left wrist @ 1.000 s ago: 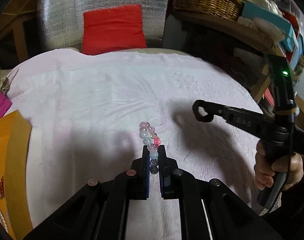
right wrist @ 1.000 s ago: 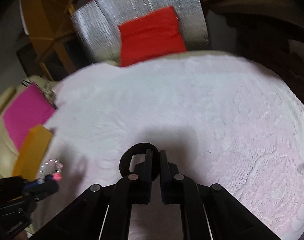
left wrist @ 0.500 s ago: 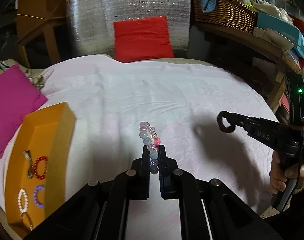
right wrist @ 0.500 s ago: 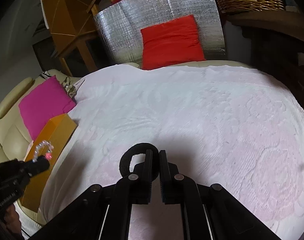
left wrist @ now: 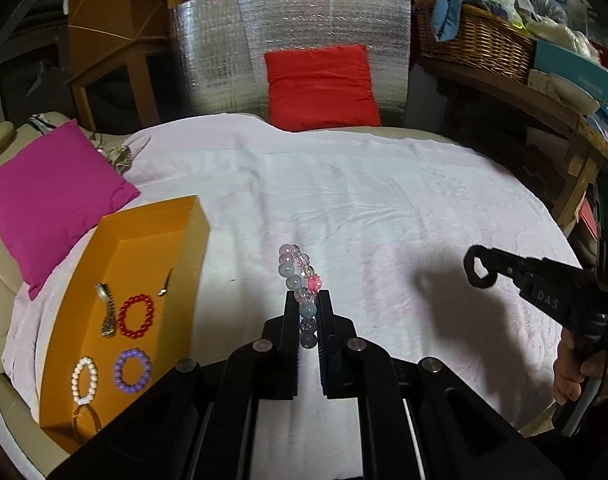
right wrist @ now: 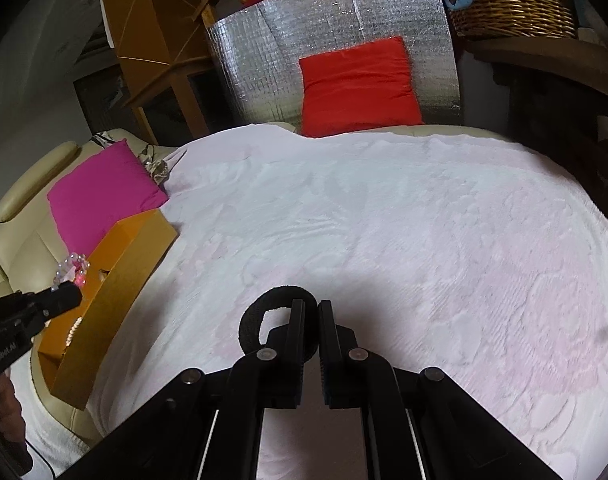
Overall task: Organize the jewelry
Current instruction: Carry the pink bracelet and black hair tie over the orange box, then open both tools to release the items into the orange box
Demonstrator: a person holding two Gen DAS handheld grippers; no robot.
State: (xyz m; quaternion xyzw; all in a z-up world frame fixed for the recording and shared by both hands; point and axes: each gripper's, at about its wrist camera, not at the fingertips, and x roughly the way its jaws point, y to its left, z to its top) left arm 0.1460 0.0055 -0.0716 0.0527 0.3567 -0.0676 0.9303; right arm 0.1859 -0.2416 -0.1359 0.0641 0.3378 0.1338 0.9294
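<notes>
both tools loaded: left tool [left wrist: 307, 300] pinching bead bracelet [left wrist: 300, 280], right tool [right wrist: 311, 308] pinching black hair tie [right wrist: 252, 320], next drop them into orange box [left wrist: 192, 248] at left.

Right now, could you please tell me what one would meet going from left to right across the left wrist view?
Magenta cushion → orange box → beaded bracelet in the left gripper → black hair tie in the right gripper.
</notes>
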